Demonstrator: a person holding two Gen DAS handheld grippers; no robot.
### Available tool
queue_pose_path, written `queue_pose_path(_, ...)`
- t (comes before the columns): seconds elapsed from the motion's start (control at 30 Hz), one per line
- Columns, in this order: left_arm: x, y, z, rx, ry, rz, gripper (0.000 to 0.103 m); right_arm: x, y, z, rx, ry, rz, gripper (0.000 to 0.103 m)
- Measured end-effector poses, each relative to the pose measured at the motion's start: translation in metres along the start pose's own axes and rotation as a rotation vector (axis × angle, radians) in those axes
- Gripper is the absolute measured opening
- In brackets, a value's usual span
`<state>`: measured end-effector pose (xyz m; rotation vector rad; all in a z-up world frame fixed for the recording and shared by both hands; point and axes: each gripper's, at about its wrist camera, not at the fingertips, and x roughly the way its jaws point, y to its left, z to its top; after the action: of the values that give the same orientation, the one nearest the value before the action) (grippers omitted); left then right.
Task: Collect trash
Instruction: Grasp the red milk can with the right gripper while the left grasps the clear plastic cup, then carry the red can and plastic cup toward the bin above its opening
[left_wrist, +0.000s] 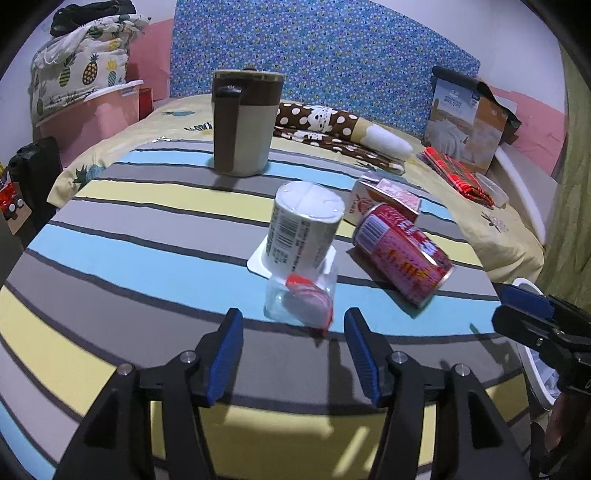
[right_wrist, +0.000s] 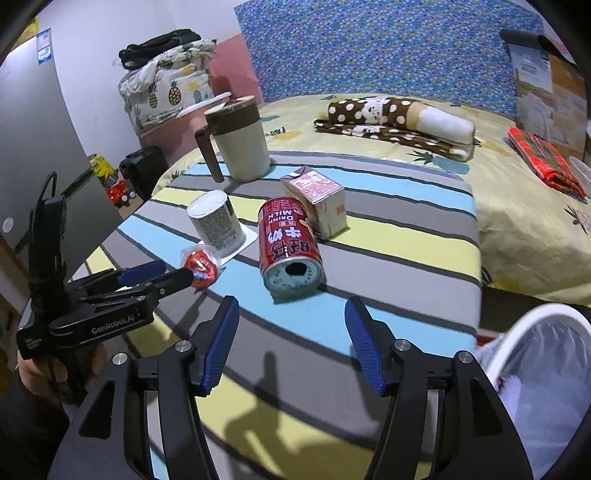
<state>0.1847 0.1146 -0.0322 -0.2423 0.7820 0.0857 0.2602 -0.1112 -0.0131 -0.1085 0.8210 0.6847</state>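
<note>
On the striped table (left_wrist: 129, 240) lie several pieces of trash. A clear plastic cup with a red lid (left_wrist: 301, 301) (right_wrist: 201, 266) lies on its side just ahead of my left gripper (left_wrist: 293, 319), which is open with nothing between its fingers. Behind it stands an upturned white yogurt cup (left_wrist: 304, 225) (right_wrist: 216, 221). A red milk can (left_wrist: 400, 253) (right_wrist: 290, 245) lies on its side, its opening facing my right gripper (right_wrist: 291, 308), which is open and short of the can. A small carton (left_wrist: 384, 199) (right_wrist: 317, 201) lies behind the can.
A brown and beige lidded mug (left_wrist: 245, 122) (right_wrist: 238, 138) stands at the table's far side. A white bin with a liner (right_wrist: 543, 373) sits off the table's right edge. Behind lie a bed (right_wrist: 517, 221), a dotted pillow (right_wrist: 399, 118) and red cloth (right_wrist: 543, 162).
</note>
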Motion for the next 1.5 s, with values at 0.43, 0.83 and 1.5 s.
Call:
queue_pose_path(0.43, 0.019, 0.003, 0.009, -0.030, 0.062, -0.045, 0.059, 0.035, 0.000, 0.014, -0.018, 0.049, 0.011, 0.061)
queue_pose_path(0.83, 0.014, -0.001, 0.007, -0.015, 0.038, -0.042, 0.043, 0.040, 0.000, 0.014, 0.003, 0.072, 0.016, 0.055)
queue_pose_path(1.5, -0.034, -0.042, -0.024, 0.036, 0.009, -0.084, 0.042, -0.025, -0.010, -0.015, 0.071, -0.032, 0.015, 0.054)
